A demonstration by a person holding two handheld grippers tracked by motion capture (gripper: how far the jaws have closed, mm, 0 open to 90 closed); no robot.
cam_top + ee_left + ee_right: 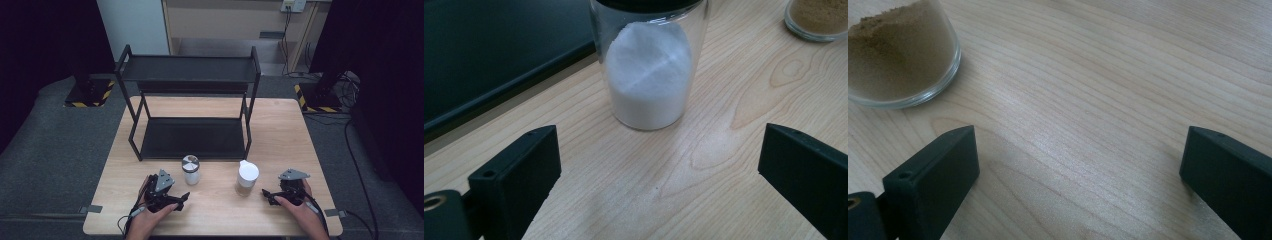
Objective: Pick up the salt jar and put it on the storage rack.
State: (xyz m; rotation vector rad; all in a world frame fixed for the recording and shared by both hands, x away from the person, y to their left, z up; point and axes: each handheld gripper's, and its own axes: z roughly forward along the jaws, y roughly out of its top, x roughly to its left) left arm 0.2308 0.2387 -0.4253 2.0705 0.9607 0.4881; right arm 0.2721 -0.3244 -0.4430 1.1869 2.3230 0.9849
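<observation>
A glass shaker of white powder (190, 170) with a metal lid stands on the wooden table (300, 130), just in front of the black rack. In the left gripper view this shaker (647, 75) sits straight ahead of my open jaws. My left gripper (181, 200) rests on the table below and left of it. A glass jar of brown powder (247, 178) with a white lid stands to the right. My right gripper (266, 196) lies open just right of that jar, whose base (895, 55) shows at the upper left of the right gripper view.
A black two-tier metal rack (189, 107) stands at the middle back of the table, both shelves bare. The brown jar's base (816, 20) shows at the top right of the left gripper view. Grey floor surrounds the table.
</observation>
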